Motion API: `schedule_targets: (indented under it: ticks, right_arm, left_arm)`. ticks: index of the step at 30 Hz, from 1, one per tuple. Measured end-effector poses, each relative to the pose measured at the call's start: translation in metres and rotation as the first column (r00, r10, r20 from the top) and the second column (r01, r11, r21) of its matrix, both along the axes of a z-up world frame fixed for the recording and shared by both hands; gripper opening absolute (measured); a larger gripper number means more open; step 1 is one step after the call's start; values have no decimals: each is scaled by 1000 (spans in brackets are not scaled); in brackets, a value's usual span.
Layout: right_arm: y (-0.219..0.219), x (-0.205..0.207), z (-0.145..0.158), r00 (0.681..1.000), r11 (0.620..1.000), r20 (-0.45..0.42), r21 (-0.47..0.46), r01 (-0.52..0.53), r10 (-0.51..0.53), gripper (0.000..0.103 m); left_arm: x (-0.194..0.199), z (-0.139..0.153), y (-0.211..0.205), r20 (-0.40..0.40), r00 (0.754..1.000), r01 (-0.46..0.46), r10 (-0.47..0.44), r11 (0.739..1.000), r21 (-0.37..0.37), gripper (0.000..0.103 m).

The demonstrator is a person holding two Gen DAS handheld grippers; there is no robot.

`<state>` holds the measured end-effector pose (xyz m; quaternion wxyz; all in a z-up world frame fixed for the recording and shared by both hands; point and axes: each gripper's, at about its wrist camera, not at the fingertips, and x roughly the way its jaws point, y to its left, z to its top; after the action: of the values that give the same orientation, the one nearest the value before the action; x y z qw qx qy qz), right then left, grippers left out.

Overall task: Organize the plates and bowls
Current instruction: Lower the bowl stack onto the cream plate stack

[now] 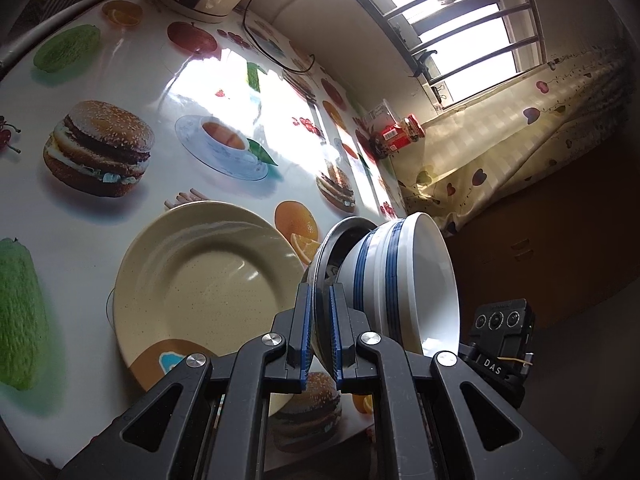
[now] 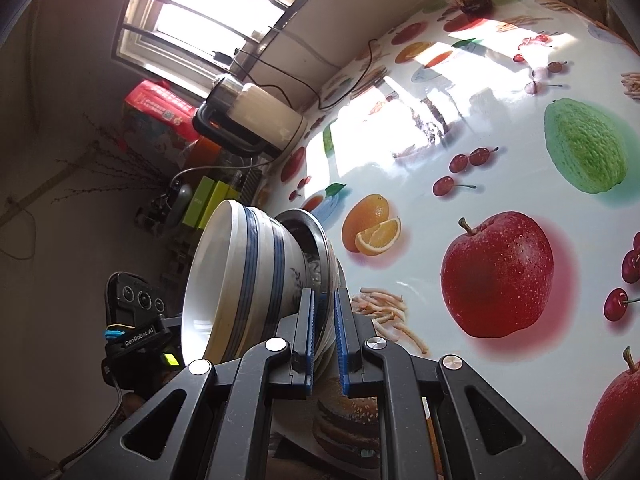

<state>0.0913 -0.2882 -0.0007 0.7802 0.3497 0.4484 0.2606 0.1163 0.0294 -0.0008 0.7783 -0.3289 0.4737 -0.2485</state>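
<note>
Both my grippers, left [image 1: 320, 332] and right [image 2: 325, 338], were clamped on the rim of the bottom dish of a bowl stack [image 1: 396, 280], carried tilted above the table [image 1: 132, 80]. One cream plate [image 1: 208, 276] lay apart, unstacked; sorting remained unfinished.

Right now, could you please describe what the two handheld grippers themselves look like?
Both the left gripper and the right gripper have black angular linkage arms joined by round silver rivets, with black fingers lined by ridged blue pads. Each view also shows the other gripper's black camera unit with three lenses, one lettered DAS.
</note>
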Motion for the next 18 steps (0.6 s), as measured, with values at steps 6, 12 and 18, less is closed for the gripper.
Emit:
schedule_targets:
  ticks: [6, 12, 18]
  right_arm:
    - [12, 7, 0, 1000, 1000, -2, -6, -29, 29, 10]
    - [25, 13, 0, 998, 998, -3, -9, -56, 56, 10]
    - [39, 18, -2, 997, 997, -9, -15, -81, 81, 10]
  left_arm:
    - [-4, -2, 12, -4, 1000, -28, 28, 1000, -2, 8]
    - [-7, -6, 24, -13, 999, -50, 50, 999, 2, 8]
    - [-10, -9, 35, -16, 997, -70, 70, 998, 7, 8]
